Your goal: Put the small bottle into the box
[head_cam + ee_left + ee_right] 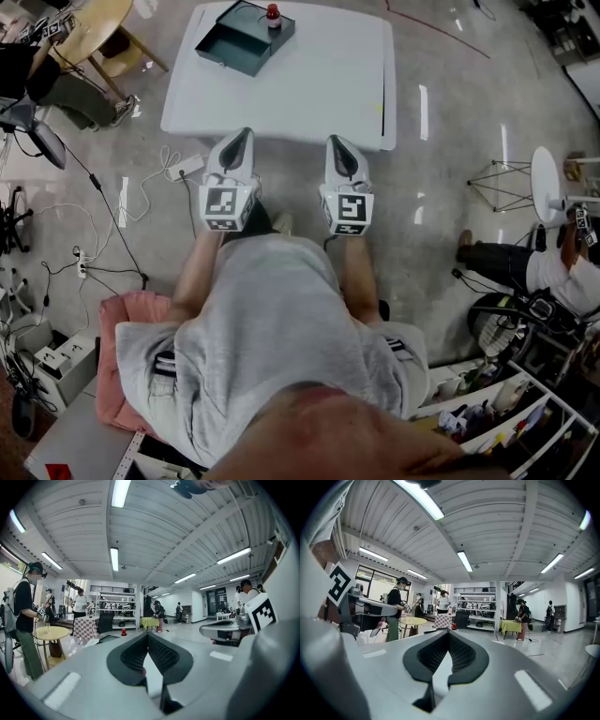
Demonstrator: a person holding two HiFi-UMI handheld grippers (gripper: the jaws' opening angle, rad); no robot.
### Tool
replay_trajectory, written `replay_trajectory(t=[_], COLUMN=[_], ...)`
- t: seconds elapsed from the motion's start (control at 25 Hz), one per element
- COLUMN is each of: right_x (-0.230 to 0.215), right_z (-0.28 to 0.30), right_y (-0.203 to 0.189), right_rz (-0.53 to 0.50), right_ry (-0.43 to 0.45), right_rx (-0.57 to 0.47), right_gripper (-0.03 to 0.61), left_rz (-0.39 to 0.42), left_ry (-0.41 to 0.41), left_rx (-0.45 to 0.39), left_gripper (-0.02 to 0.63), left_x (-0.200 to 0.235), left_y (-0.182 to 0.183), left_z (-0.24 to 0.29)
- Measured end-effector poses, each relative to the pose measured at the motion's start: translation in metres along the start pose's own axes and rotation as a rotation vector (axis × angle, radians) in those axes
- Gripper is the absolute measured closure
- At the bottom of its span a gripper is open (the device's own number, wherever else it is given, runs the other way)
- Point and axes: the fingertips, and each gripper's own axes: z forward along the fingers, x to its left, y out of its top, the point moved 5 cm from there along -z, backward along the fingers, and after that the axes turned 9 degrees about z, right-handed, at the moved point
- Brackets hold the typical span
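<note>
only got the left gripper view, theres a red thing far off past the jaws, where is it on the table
Observer: In the head view the small red bottle stands at the far left corner of the white table.
Operator: is it in the box yet
Observer: No. It stands at the far end of the dark box, outside the open compartment that faces the person.
Operator: right gripper holding anything
Observer: No. The right gripper has its jaws together with nothing between them, short of the table's near edge.
</note>
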Motion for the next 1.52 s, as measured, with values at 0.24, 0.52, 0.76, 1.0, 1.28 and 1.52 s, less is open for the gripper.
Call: replay_trajectory(t=[0.24,0.52,0.76,1.0,1.28,1.52], right_x=[0.001,-0.016,-0.034,-0.038,-0.035,-0.027], right_z=[0.028,0.073,0.133,0.197,0.261,0.303], right_y=[-0.006,-0.002,0.010,0.020,0.032,0.038], right_rz=[0.012,0.016,0.017,0.015,0.012,0.002], right_ry=[0.021,0.018,0.011,0.009,0.003,0.003], right_rx=[0.021,0.049,0.064,0.082,0.101,0.109], right_gripper=[0.575,0.575,0.575,0.575,0.575,0.575], left_rz=[0.003,-0.003,-0.012,-0.018,-0.037,-0.054], left_ry=[0.011,0.005,0.005,-0.006,-0.005,-0.017], left_rx=[0.017,0.035,0.032,0.034,0.031,0.029], left_gripper=[0.603,0.603,0.603,0.603,0.603,0.603], left_x=[0.017,0.041,0.074,0.115,0.165,0.195], left_y=[-0.004,-0.007,-0.002,-0.003,-0.008,-0.015], left_z=[0.018,0.064,0.118,0.170,0.213,0.236])
